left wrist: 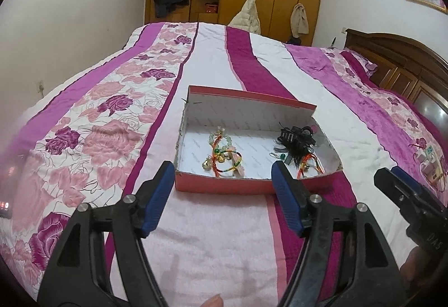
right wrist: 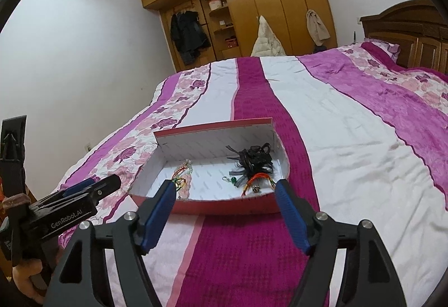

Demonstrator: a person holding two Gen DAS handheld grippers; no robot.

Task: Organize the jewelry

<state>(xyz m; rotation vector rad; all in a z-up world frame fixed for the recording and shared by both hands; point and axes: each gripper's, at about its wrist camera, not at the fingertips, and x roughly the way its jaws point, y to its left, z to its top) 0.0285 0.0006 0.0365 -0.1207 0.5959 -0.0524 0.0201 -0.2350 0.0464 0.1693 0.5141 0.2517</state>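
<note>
A red cardboard box (left wrist: 224, 184) with a white inside lies on the bed; it also shows in the right wrist view (right wrist: 224, 206). Inside on the left lie colourful cord bracelets with beads and small gold bells (left wrist: 224, 156) (right wrist: 182, 178). On the right lie a black hair piece (left wrist: 296, 139) (right wrist: 253, 160), an orange-red cord bracelet (left wrist: 309, 164) (right wrist: 257, 181) and a small green charm (left wrist: 281, 157) (right wrist: 231, 180). My left gripper (left wrist: 222, 170) is open and empty, just short of the box's near wall. My right gripper (right wrist: 225, 189) is open and empty, also before the box; it shows at the right edge of the left wrist view (left wrist: 397, 181).
The bed carries a pink, purple and white floral quilt (left wrist: 112, 116). A wooden headboard (left wrist: 406, 66) is at the right, a wooden wardrobe (right wrist: 252, 4) with hanging coats behind. A white power strip (left wrist: 428, 164) lies on the quilt right of the box.
</note>
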